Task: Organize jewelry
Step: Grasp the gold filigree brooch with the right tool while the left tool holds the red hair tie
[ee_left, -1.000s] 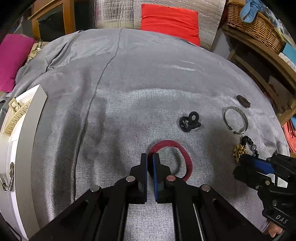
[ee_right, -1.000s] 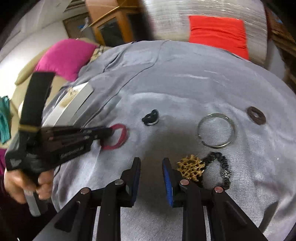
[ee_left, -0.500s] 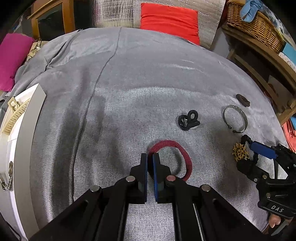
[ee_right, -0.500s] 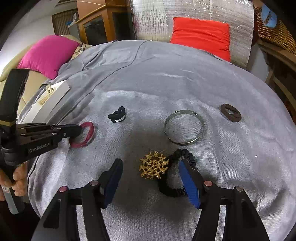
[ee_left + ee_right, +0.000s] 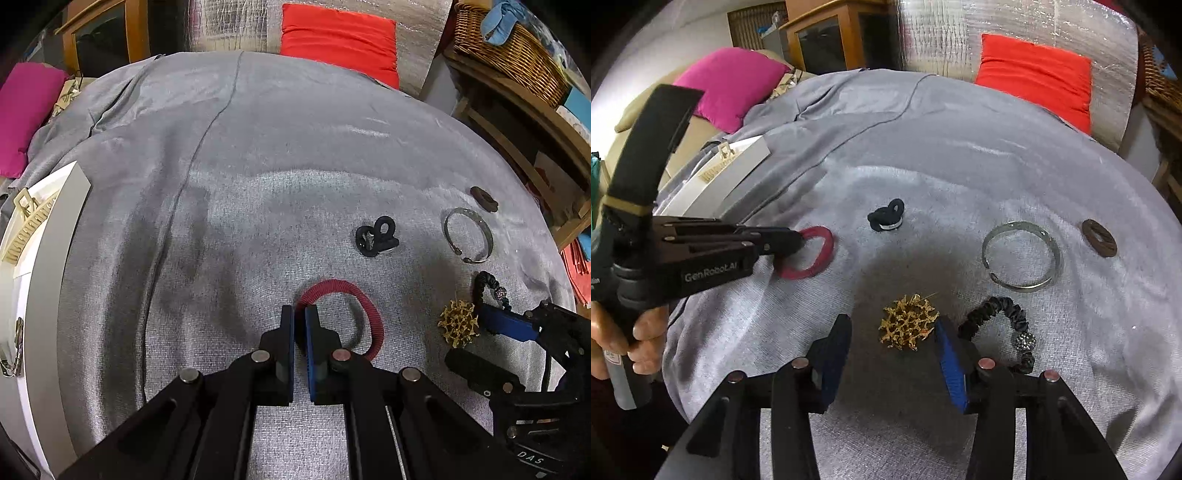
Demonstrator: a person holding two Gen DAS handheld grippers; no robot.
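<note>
Right gripper (image 5: 892, 354) jaws, just closing but not yet touching, straddle the gold brooch (image 5: 908, 326) on the grey cloth (image 5: 960, 166), while left gripper (image 5: 300, 325) is clamped on the red bracelet (image 5: 369, 314) well to its left.

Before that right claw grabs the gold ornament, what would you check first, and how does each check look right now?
1. Gold ornament sits between the right gripper fingers: ok.
2. Jaws, just closing, clear of it: ok.
3. Black scrunchie clear of the far finger: not ok, it lies right beside it.
4. Left gripper shut on the red bracelet: ok.
5. White box within reach: cannot tell.
</note>
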